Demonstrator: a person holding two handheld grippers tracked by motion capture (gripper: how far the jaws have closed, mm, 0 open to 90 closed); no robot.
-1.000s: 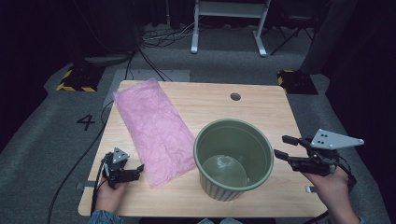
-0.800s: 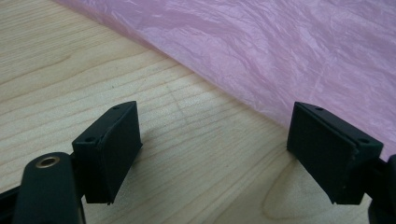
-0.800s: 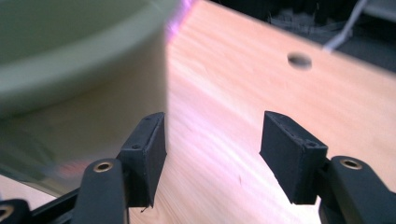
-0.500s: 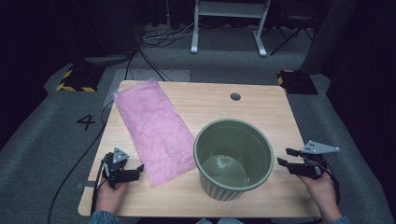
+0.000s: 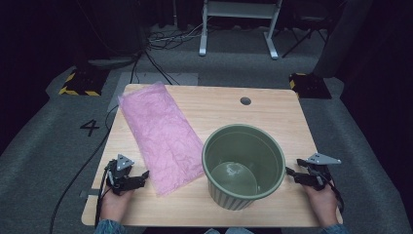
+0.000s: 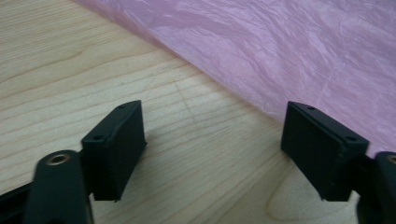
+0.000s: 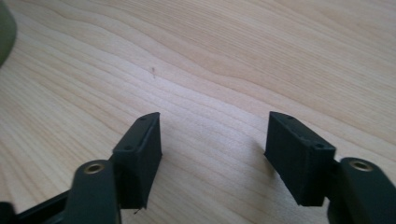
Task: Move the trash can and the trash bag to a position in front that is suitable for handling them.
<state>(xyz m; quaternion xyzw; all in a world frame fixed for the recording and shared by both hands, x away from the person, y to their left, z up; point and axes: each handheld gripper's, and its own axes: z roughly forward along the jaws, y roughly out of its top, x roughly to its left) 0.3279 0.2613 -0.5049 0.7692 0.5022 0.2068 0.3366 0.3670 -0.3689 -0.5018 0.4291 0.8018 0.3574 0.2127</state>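
Pink sheet (image 5: pixel 160 134): a thin, crinkled, faintly glossy rectangle, laid flat and slantwise on the left half of the wooden table (image 5: pixel 243 117), from the far left corner to the near edge of the pot. In the left gripper view its wrinkled surface (image 6: pixel 261 51) is seen crossing the upper right, its straight edge running just ahead of the jaws.

Green pot (image 5: pixel 243 165): round, ribbed outer wall, smooth glossy inside, stood upright right of centre; its rim is overlapping or touching the sheet's near right corner, which of the two cannot be told.

Writing: a numeral "4" (image 5: pixel 90 127) is marked on the grey floor left of the table. No other label is legible.

Table: pale wood with flowing grain, a round dark hole (image 5: pixel 245 101) near the far edge.

Left gripper (image 5: pixel 143 176): held low at the near left corner, just beside the sheet's near end; jaws spread wide, just now closing a little, bare wood between them, nothing grasped.

Right gripper (image 5: pixel 291 173): held close beside the pot's right wall; jaws released, just now opening further, only tabletop between them. A sliver of green pot (image 7: pixel 5 32) is seen at the left edge of the right gripper view.
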